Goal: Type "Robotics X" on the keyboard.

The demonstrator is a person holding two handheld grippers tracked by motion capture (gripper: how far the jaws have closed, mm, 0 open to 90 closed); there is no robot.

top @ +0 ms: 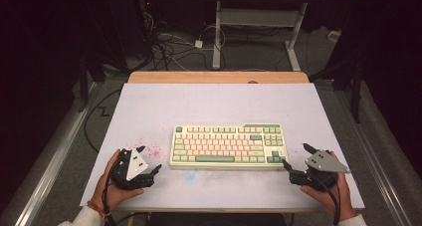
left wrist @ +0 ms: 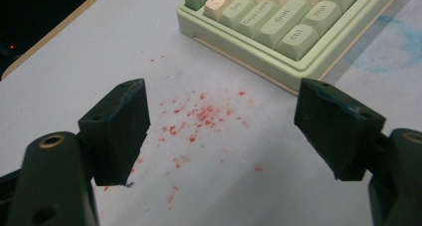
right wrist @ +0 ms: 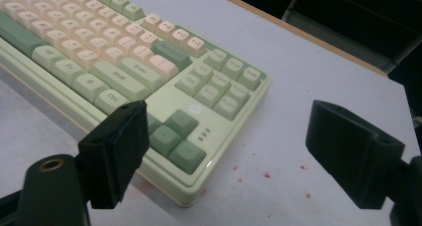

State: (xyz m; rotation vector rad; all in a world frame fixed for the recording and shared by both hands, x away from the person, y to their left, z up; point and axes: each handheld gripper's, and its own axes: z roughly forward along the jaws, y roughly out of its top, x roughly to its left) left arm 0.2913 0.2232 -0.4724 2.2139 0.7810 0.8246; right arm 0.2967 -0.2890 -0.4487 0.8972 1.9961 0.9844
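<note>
Jaws on both grippers stand wide apart, nothing between them. Left gripper (top: 149, 160) sits at the near-left of the white table (top: 149, 106), held in the person's left hand (top: 110, 186), just beside the keyboard's left end but not touching it. Its own view looks down past the two black jaws onto a scatter of red specks (left wrist: 199, 116) on the table surface, with the keyboard's near-left corner (left wrist: 278, 32) cut off at the top edge — Ctrl, Shift, Caps Lock and Win legends readable, the rest out of frame.

Keyboard (top: 229, 145), green and cream, lies flat mid-table toward the near edge, long side parallel to it. Faint blue smudge (top: 189, 174) on the table just in front of it. Wide bare table behind the keyboard up to the wooden strip (top: 219, 77) at the far edge; narrower strip of open surface in front.

Right gripper (top: 294, 159) at the near-right, in the right hand (top: 331, 193), just beside the keyboard's right end. In its view the left-hand jaw overlaps the keyboard's near-right corner by the arrow keys (right wrist: 176, 136), hiding part of the front rim — cannot tell if it touches. Most key legends there are blurred. A few red specks on the bare table between the jaws. Floor cables (top: 169, 42) beyond the table are dim.
</note>
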